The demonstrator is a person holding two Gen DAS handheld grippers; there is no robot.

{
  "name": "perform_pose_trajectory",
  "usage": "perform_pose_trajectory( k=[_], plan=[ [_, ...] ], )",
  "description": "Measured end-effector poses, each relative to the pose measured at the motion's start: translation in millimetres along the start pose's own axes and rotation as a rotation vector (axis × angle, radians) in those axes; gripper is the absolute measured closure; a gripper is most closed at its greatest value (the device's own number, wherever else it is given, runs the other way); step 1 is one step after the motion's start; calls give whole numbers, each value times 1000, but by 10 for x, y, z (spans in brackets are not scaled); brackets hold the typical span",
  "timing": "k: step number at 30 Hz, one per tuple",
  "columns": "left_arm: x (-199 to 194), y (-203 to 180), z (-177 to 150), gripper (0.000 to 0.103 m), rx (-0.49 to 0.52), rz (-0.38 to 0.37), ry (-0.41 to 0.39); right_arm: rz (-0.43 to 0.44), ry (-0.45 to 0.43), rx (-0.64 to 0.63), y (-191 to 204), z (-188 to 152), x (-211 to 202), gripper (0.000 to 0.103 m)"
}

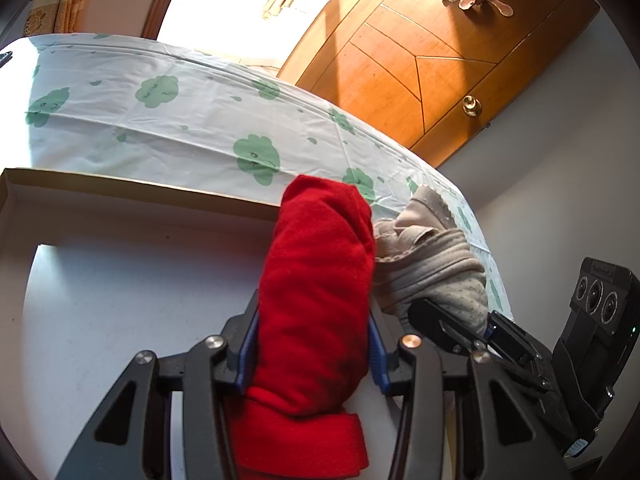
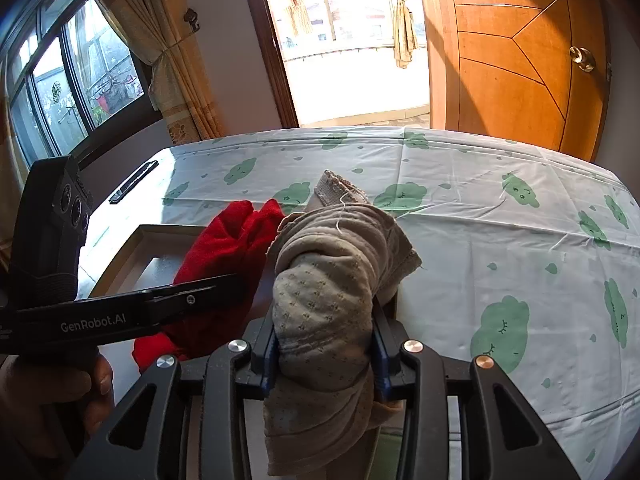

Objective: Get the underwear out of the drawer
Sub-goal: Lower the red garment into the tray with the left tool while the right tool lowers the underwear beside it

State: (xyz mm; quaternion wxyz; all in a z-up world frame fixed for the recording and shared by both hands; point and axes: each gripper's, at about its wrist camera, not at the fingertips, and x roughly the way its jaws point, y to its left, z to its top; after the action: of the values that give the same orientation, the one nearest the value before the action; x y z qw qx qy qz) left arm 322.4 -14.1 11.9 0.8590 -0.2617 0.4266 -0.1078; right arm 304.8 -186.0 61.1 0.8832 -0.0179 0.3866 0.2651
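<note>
Left wrist view: left tongs [image 1: 314, 344] clamped on a rolled red underwear [image 1: 316, 280], blue pads pressed into both flanks, roll standing up past the fingertips toward 12 o'clock. Below and at 9 o'clock, the drawer [image 1: 120, 216], a shallow pale tray with a tan rim; what shows of its floor is bare. At 3 o'clock the right tongs [image 1: 448, 320] hold a beige underwear [image 1: 436, 268], touching the red roll's side. Right wrist view: right tongs [image 2: 324, 344] closed on the beige underwear [image 2: 328, 280], a dotted, frayed bundle; red underwear [image 2: 224, 264] and left tongs [image 2: 224, 290] at 9 o'clock, over the drawer [image 2: 120, 256]. Beyond, at 12 to 3 o'clock, a table [image 2: 500, 240] under a white cloth with green cloud print. Both garments look clear of the drawer, so the step in hand appears to be carrying them to the table. To do it well: keep both grips firm, separate the two bundles so loose beige threads don't snag the red, clear the drawer rim, set down on open cloth before releasing. Pose: both tongs side by side, pitched downward and forward; a hand [image 2: 52, 396] grips the left handle at 8 o'clock.
</note>
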Motion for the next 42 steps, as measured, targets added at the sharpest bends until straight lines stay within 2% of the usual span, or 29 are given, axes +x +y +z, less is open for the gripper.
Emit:
perform_pose_trajectory(
  k=[6, 11, 13, 18, 33, 42],
  plan=[
    [-7, -39, -4, 58, 17, 15, -3, -11, 1, 2, -11, -5, 1, 56],
    [-33, -73, -6, 56, 32, 25, -12, -18, -17, 18, -43, -8, -42, 39],
    [-49, -78, -5, 55, 33, 28, -19, -16, -23, 17, -40, -12, -58, 38],
    [-134, -112, -15, 43, 47, 39, -52, -24, -33, 1, -9, -25, -88, 37],
    [-368, -273, -94, 32, 77, 26, -94, -39, -71, 7, 21, -131, -328, 34],
    [-624, -524, -243, 31, 179, 0, -153, 2, -164, 5, 145, -275, -698, 31]
  ],
)
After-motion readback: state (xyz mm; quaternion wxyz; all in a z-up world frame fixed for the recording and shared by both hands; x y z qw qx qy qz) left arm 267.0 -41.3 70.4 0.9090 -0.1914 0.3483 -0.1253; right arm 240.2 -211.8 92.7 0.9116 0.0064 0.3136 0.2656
